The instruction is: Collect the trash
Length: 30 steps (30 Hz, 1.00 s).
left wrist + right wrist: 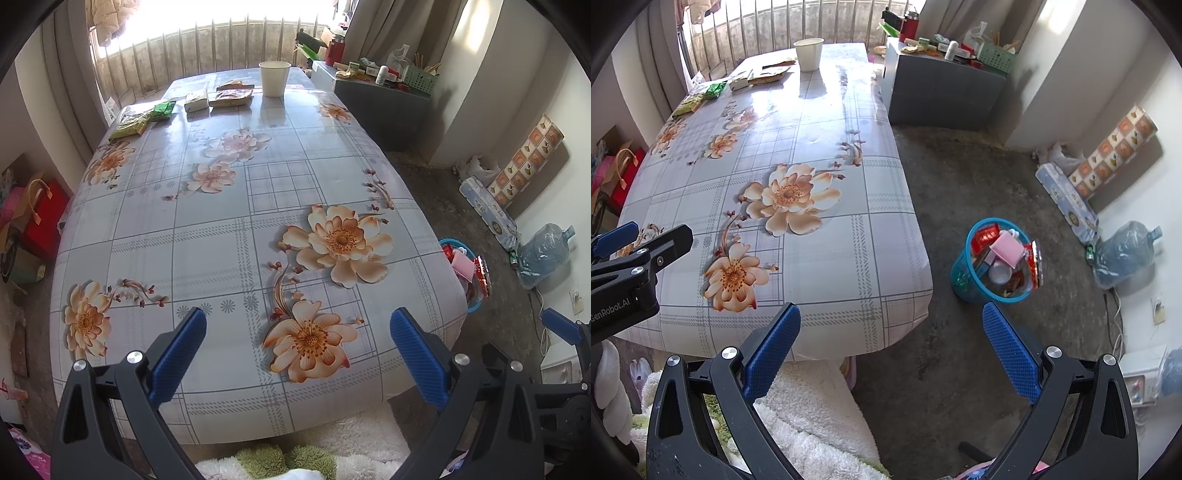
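Blue-padded left tool (297, 354) and right tool (892, 350) hover spread, empty.

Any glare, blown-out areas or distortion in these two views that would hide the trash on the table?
Left wrist view: window blown out, glare on the tablecloth beside the wrappers, which remain readable. Right wrist view: sheen near the paper cup; fisheye bends the edges.
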Each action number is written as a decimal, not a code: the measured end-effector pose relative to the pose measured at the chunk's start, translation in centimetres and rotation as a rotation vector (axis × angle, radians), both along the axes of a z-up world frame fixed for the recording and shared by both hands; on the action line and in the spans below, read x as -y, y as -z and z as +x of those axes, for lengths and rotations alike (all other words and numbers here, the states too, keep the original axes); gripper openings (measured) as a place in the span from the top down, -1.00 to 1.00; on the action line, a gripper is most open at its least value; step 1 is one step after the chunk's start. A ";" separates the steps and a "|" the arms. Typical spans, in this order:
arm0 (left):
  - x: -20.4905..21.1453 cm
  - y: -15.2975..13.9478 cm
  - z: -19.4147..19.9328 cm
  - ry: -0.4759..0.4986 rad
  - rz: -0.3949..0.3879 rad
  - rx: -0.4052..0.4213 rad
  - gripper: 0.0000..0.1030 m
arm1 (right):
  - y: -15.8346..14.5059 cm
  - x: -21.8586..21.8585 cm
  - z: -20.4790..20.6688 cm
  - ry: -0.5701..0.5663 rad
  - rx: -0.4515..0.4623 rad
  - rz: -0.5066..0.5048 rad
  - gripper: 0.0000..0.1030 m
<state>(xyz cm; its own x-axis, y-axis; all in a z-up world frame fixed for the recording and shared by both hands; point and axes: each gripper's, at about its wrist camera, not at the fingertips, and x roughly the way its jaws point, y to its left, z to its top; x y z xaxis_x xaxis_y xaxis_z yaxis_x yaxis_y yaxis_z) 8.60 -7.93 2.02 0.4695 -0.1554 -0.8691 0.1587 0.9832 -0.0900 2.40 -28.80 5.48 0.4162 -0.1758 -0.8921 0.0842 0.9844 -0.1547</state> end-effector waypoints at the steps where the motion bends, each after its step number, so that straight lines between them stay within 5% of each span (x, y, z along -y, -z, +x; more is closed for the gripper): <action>1: 0.0 0.0 0.0 0.000 0.001 -0.001 -0.90 | 0.0 0.0 0.0 0.002 -0.001 0.001 -0.84; 30: 0.5 0.6 0.1 0.010 0.014 -0.010 -0.90 | 0.5 0.4 0.3 0.023 -0.003 0.013 -0.84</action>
